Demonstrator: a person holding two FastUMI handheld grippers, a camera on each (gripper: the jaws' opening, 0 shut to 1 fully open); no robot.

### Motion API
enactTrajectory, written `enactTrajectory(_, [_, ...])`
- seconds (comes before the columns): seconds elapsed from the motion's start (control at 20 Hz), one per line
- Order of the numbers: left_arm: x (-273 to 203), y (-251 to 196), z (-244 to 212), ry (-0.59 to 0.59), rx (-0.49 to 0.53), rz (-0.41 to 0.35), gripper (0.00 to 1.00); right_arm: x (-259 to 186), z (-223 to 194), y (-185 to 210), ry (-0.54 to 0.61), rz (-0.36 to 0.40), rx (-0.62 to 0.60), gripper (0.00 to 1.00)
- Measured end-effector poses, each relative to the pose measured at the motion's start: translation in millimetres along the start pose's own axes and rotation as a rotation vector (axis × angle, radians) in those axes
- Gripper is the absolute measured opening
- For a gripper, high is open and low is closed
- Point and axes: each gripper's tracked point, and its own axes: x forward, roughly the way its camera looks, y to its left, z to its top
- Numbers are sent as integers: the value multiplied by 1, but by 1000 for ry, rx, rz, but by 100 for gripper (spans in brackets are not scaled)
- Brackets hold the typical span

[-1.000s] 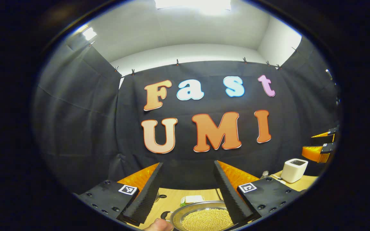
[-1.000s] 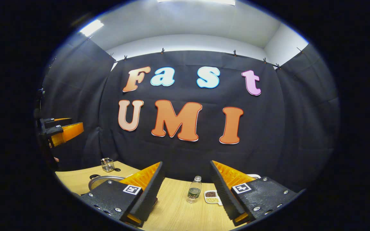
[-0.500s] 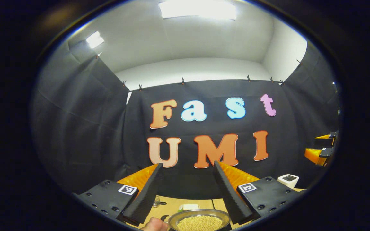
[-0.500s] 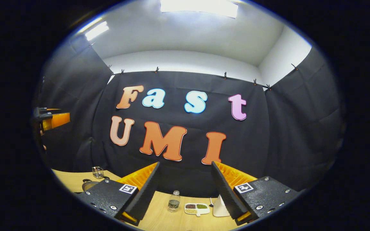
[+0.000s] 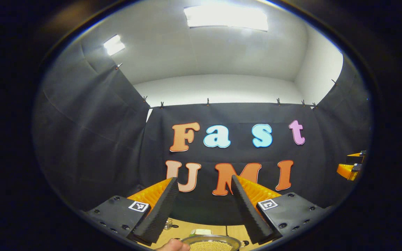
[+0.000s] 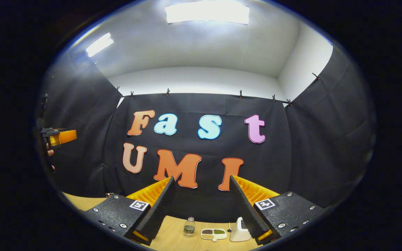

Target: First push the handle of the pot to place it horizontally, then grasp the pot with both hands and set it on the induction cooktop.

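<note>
We hold both grippers raised toward the booth wall, fingers apart and empty.
The pot (image 5: 210,245) of beans sits low beneath our left gripper (image 5: 203,204); the right gripper (image 6: 201,204) hovers over a wooden table (image 6: 173,240).

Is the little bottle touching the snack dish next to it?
Apart. In the right gripper view, bare wooden table shows between the bottle and the dish.
</note>
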Motion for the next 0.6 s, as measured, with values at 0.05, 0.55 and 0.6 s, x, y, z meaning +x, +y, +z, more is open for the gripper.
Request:
enactTrajectory(0.05, [0, 2, -1, 1, -10, 10, 100, -2, 0, 2, 3, 4, -6, 95])
enactTrajectory(0.55, [6, 14, -23, 37, 22, 43, 99, -1, 0, 6, 24, 14, -5, 95])
enactTrajectory(0.6, [6, 17, -23, 37, 22, 46, 99, -4, -5, 1, 31, 9, -12, 95])
